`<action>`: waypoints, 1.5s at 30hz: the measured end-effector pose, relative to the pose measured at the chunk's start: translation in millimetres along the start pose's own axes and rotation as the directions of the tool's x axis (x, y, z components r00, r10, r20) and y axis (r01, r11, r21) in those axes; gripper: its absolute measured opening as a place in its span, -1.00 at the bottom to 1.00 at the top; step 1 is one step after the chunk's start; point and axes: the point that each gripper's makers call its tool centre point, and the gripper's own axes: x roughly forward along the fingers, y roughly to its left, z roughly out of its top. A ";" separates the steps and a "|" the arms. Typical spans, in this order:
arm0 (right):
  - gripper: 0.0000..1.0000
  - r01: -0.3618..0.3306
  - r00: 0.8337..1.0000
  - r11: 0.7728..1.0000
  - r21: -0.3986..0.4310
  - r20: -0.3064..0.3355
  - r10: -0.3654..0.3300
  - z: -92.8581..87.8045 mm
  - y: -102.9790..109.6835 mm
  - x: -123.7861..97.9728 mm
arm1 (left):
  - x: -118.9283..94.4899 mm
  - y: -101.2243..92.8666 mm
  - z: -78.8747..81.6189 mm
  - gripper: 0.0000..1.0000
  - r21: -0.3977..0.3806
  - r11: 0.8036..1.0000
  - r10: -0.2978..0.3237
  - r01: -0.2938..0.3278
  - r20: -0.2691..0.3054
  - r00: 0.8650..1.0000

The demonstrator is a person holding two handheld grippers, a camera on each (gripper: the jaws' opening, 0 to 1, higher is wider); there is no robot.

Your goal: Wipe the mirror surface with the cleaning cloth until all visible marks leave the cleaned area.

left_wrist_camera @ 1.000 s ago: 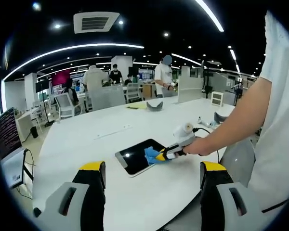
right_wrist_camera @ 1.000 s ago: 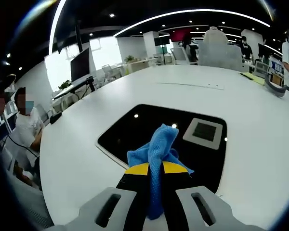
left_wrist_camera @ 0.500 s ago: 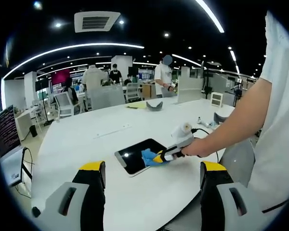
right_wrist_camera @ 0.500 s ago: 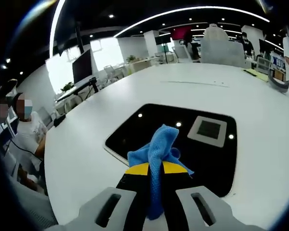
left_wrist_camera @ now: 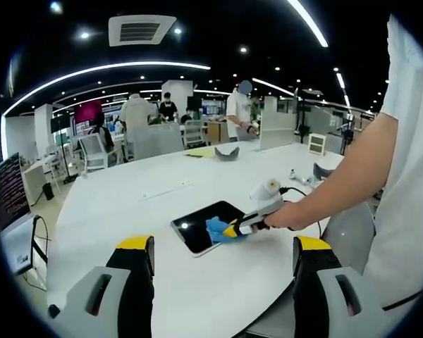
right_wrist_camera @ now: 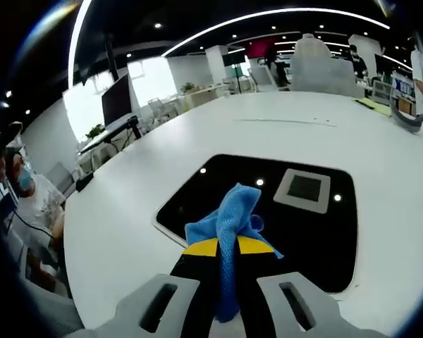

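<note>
My right gripper (right_wrist_camera: 224,248) jaws clench crumpled blue cleaning cloth (right_wrist_camera: 229,218) on dark rectangular mirror (right_wrist_camera: 264,211), frame centre | white surface (right_wrist_camera: 127,211) | my left gripper (left_wrist_camera: 224,264) jaws released, bottom

The left gripper view looks from above and well back across the white surface (left_wrist_camera: 113,211), its own left claw (left_wrist_camera: 222,282) rising spread at the bottom, the mirror (left_wrist_camera: 201,225) small in mid-frame. The right gripper view sits low and close over that same mirror (right_wrist_camera: 268,211) — its right claw (right_wrist_camera: 228,257) nearly on the glass (cloth (right_wrist_camera: 229,218) in front). Both views share the mirror, the cloth (left_wrist_camera: 217,229) and the right claw (left_wrist_camera: 234,228), seen from opposite sides.
</note>
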 end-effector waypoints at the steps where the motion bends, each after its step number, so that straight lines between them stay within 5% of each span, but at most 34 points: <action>1: -0.94 0.003 1.000 1.000 -0.004 0.001 -0.003 0.5 0.4 0.9 | 0.1 0.8 -0.7 0.61 0.001 1.000 -0.003 0.003 -0.003 1.000; 14: -0.94 0.043 0.999 0.999 0.016 0.007 -0.043 7.9 1.3 12.3 | -0.7 16.2 -5.5 0.61 0.010 1.000 -0.021 0.021 -0.013 1.000; 17: -0.95 0.066 0.998 0.997 -0.045 -0.013 -0.067 9.5 2.2 14.3 | -1.0 19.9 -6.2 0.61 0.009 1.000 -0.026 0.026 -0.012 1.000; 33: -0.95 0.112 0.994 0.990 0.084 -0.001 -0.112 20.8 -2.3 27.0 | 0.2 38.2 -6.6 0.61 0.027 0.999 -0.047 0.047 0.010 0.999; 45: -0.95 0.114 0.994 0.988 0.104 -0.012 -0.113 31.5 -7.1 40.9 | 2.3 43.0 -5.8 0.61 0.011 1.000 -0.029 0.029 0.028 0.999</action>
